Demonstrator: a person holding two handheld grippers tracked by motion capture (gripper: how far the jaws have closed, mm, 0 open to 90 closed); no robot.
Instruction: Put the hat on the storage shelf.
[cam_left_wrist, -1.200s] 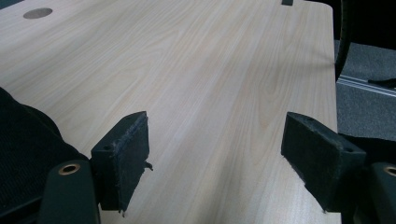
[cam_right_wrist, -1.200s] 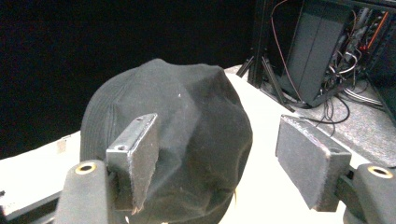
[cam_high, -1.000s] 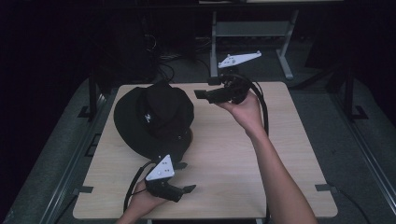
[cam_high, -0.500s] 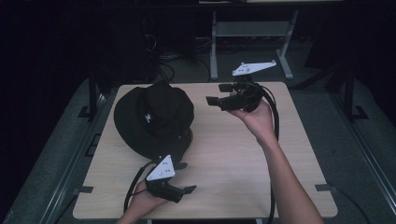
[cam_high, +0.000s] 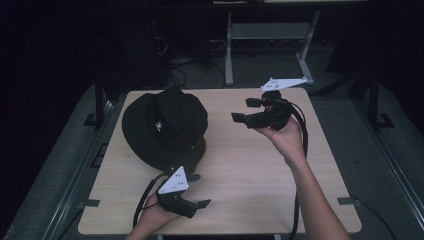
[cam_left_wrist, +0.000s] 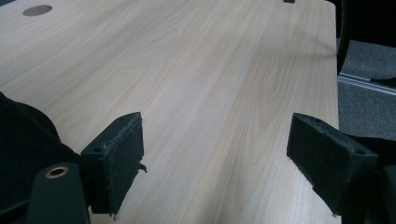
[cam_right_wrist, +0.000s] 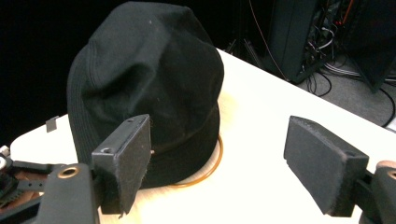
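Resting crown-up on the left half of the pale wooden table (cam_high: 260, 165): one black brimmed hat (cam_high: 165, 127), a small white mark on the crown side facing the near edge. From the high view its brim reads as a broad oval running from far left to near right.

Right gripper view adds detail: the hat (cam_right_wrist: 144, 88) shows a tall, dented crown, and a thin orange ring (cam_right_wrist: 212, 163) lies on the table along its base.

Left gripper (cam_high: 196, 191): held low at the near edge, just near of the hat brim, jaws spread wide with nothing between them. Its own view looks across bare wood grain toward a round hole (cam_left_wrist: 37, 10) in the tabletop's far corner; a dark fold of hat fabric sits at the left edge.

Right gripper (cam_high: 245, 111): held up above the far right part of the table in a raised hand (cam_high: 286, 140), jaws parted and empty, aimed left at the hat, well apart from it.

Surroundings: grey floor mats (cam_high: 380, 165) around the table, a metal stand (cam_high: 265, 35) and tangled cables (cam_high: 175, 60) in the dark beyond the far edge.
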